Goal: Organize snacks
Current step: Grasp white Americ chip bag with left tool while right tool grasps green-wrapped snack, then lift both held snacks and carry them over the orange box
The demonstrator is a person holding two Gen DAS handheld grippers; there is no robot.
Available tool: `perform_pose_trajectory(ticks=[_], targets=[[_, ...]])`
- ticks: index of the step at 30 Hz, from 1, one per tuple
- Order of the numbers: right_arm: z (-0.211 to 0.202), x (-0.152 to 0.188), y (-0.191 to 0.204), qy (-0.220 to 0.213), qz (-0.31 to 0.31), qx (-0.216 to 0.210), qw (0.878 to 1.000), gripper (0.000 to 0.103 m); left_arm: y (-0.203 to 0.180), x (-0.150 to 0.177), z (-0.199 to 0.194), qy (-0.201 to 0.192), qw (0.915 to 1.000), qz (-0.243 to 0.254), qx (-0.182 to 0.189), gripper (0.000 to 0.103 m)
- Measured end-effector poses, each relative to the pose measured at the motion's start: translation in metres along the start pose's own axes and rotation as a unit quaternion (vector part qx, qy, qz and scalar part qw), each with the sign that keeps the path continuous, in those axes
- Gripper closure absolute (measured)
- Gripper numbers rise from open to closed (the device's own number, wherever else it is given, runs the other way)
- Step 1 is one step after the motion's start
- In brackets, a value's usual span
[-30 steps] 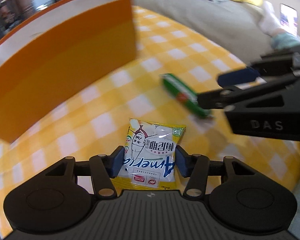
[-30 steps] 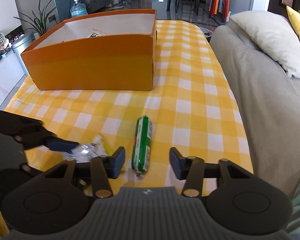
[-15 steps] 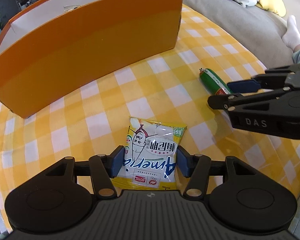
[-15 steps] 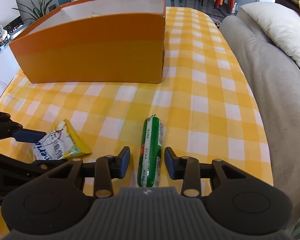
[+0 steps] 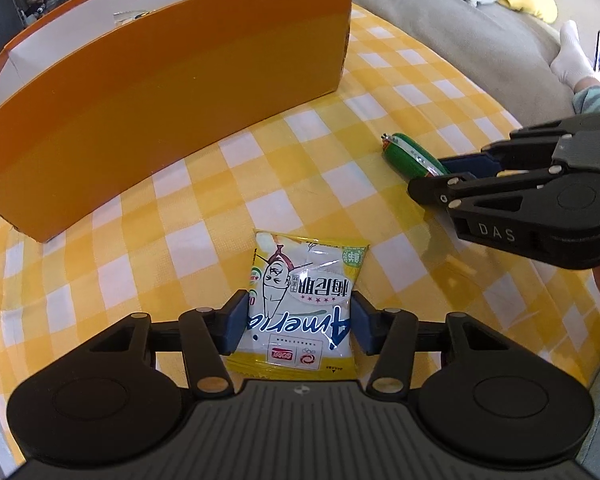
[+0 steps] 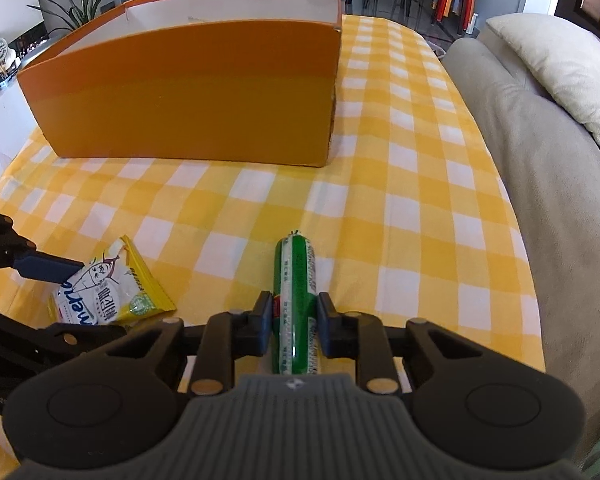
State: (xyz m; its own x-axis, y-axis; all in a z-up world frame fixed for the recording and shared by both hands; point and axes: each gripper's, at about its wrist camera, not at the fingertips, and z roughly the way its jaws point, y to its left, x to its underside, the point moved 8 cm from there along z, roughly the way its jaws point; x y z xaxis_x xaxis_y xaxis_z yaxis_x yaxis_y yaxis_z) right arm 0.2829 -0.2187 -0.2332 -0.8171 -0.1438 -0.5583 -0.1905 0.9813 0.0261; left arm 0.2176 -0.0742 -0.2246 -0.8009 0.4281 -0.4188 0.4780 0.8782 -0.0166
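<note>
A white and yellow snack packet (image 5: 304, 284) lies flat on the yellow checked tablecloth (image 5: 204, 216). My left gripper (image 5: 299, 324) has its jaws closing on it, both blue pads against the packet's side edges. To the right lies a green sausage stick (image 6: 296, 276), with my right gripper (image 6: 293, 312) shut on its near half. In the left wrist view the sausage (image 5: 404, 154) sticks out of the right gripper (image 5: 432, 178). In the right wrist view the packet (image 6: 108, 292) shows with a left finger (image 6: 48, 270) at its edge.
A large orange cardboard box (image 6: 188, 112) with an open top stands behind both snacks, with something small inside it. A grey sofa (image 6: 540, 160) with cushions runs along the table's right edge. A person's socked foot (image 5: 572, 56) rests on it.
My right gripper moved forward over the sausage and shut on it. The left gripper stayed around the packet while its view swung to take in more of the box.
</note>
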Motion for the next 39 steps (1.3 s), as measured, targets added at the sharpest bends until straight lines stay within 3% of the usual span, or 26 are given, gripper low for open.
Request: perform_pose_trajectory(ticks=[9,22,30,39], targets=[[-0.008,0.004,0.003,0.0,0.011,-0.012,1.0,0.084,0.016,0.004,-0.014,-0.019,0.9974,-0.07,-0.001,0.044],[-0.061,-0.011,0.024,-0.044,-0.007,-0.027,0.999,0.084,0.044,-0.015,-0.08,-0.091,0.9857,-0.141,0.014,0.044],[-0.097,-0.048,0.041,-0.086,-0.024,-0.044,0.995,0.084,0.064,-0.048,-0.123,-0.141,0.9793,-0.145,0.006,0.044],[-0.118,-0.117,0.047,-0.135,-0.052,-0.052,0.988,0.084,0.09,-0.097,-0.153,-0.181,0.9749,-0.127,-0.026,0.044]])
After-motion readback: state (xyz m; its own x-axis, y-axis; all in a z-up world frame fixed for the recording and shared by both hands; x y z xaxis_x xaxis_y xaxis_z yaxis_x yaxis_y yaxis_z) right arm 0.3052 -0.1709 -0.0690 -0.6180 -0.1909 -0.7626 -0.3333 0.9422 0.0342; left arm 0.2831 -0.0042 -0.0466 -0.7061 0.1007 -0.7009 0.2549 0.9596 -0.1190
